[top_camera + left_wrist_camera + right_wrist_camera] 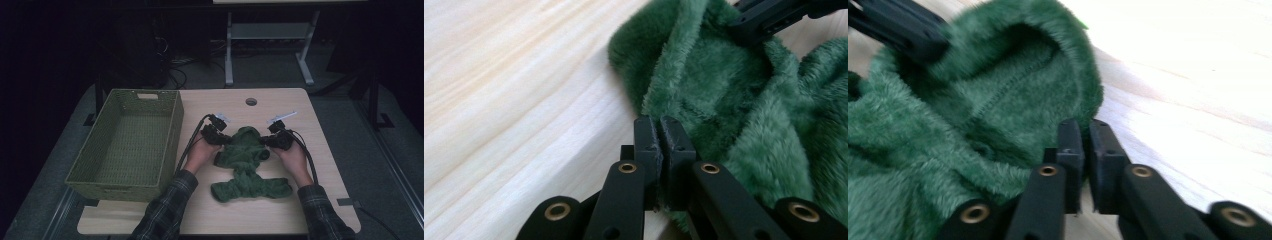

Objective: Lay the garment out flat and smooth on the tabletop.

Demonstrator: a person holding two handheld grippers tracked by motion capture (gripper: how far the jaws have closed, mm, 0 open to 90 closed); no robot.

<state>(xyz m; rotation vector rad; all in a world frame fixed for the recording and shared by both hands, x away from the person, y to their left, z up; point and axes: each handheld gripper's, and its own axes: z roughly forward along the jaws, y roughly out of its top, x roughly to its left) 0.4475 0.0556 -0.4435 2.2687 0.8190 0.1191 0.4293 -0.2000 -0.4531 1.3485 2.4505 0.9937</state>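
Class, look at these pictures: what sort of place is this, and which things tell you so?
Probably a lab or workshop, not a home: a light wooden table with a cable hole, a bare metal-legged bench behind, and loose cables on the grey floor.

Green woven basket (pixel 125 145) on the left part of the table, rectangular, empty inside, handle slot in its far wall, near corner overhanging the table's front-left edge. Light wood table (pixel 280 102) with a round cable hole (pixel 251 101) near its far edge, centre. Behind the table, a white desk frame (pixel 265 45) with two legs on a grey floor. Dark cables (pixel 175 70) lie on the floor left of that frame. Background dark, details unclear.
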